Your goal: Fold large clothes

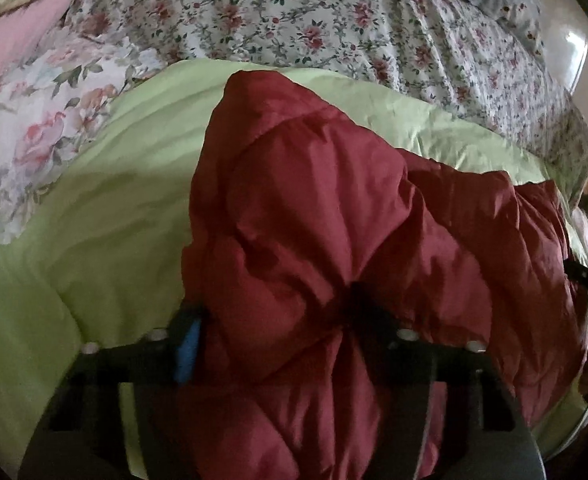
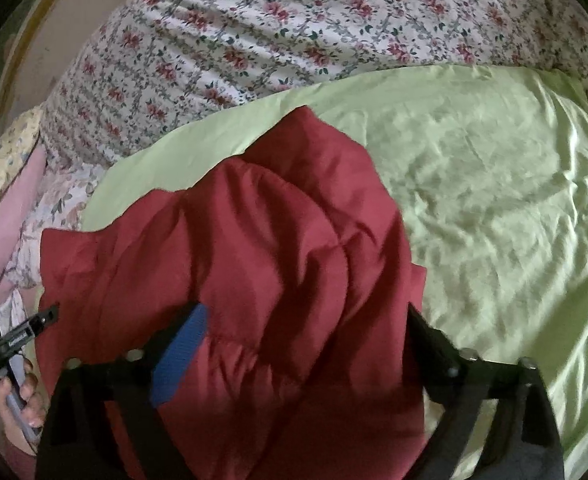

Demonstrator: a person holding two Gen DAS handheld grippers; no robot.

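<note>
A bunched fold of the red quilted garment (image 1: 314,240) is pinched between the fingers of the left gripper (image 1: 270,320). Another thick fold fills the right gripper (image 2: 306,336), whose jaws are spread wide about it; a firm grip cannot be confirmed. Both edges are apparently held so one fold can be carried over. Beyond the fingers, the garment rests on the green sheet (image 2: 494,180), with the floral bedding (image 2: 294,32) farther out.
</note>
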